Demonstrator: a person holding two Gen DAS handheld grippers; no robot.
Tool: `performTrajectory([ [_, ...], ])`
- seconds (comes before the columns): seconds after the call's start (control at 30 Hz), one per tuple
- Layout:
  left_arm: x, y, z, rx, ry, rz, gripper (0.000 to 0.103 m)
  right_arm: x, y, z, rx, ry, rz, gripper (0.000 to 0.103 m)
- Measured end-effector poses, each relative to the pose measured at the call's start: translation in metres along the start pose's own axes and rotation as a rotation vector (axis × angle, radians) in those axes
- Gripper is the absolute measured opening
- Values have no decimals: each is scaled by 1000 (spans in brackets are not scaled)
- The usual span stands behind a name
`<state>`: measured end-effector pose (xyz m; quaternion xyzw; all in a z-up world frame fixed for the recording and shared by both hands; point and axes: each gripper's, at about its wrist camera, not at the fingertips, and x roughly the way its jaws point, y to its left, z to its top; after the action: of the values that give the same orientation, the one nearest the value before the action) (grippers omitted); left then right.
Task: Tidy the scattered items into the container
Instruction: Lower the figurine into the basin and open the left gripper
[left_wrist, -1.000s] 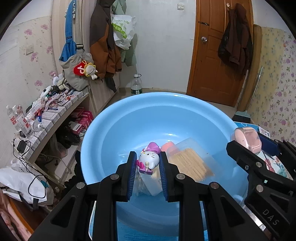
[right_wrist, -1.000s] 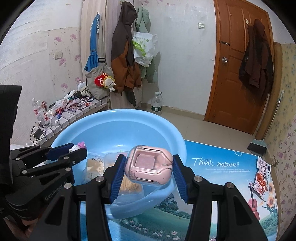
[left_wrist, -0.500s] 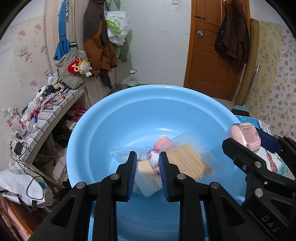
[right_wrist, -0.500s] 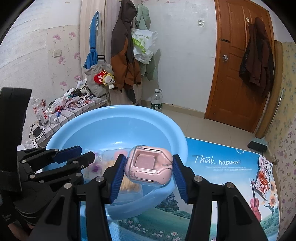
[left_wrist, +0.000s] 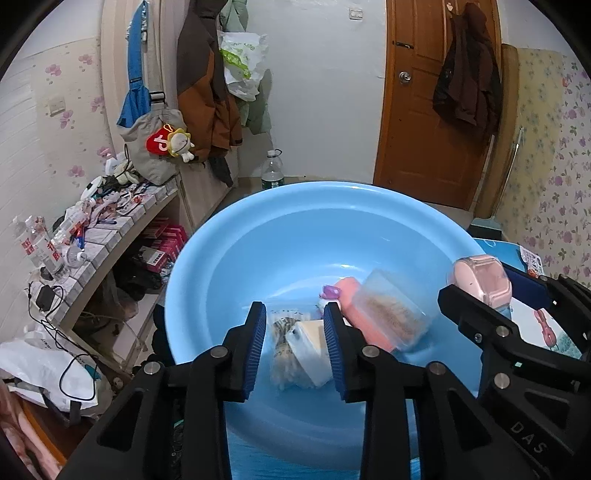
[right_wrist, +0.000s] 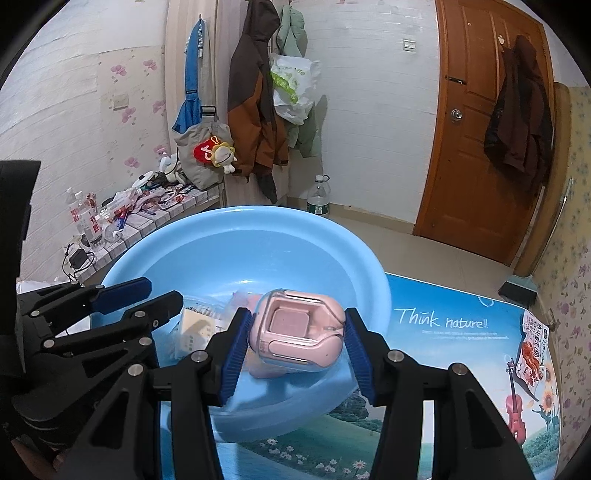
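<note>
Since a second ago our left gripper (left_wrist: 295, 343) has dropped the small cat figurine (left_wrist: 330, 295) into the round blue plastic basin (left_wrist: 258, 236); its jaws are opening, empty. Our right gripper (right_wrist: 295, 350) clamps the pink earbud case (right_wrist: 299, 328) at the basin's four o'clock rim; we should move it inward before releasing.

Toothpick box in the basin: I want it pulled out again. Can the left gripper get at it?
Probably yes: the left gripper, jaws opening and empty, hangs inside the basin beside the toothpick box, nothing lying over it.

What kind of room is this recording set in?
Most likely a lived-in home entryway or spare room: coats hang on the wall, a wooden door stands behind, and a cluttered tiled shelf runs along floral wallpaper.
</note>
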<state>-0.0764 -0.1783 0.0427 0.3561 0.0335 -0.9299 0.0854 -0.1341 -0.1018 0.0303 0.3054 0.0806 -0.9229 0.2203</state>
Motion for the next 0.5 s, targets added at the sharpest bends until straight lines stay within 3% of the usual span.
performTrajectory([
  [0.5, -8, 11, -1, -13, -14, 14, 41, 15, 13, 3, -1, 69, 47, 52],
])
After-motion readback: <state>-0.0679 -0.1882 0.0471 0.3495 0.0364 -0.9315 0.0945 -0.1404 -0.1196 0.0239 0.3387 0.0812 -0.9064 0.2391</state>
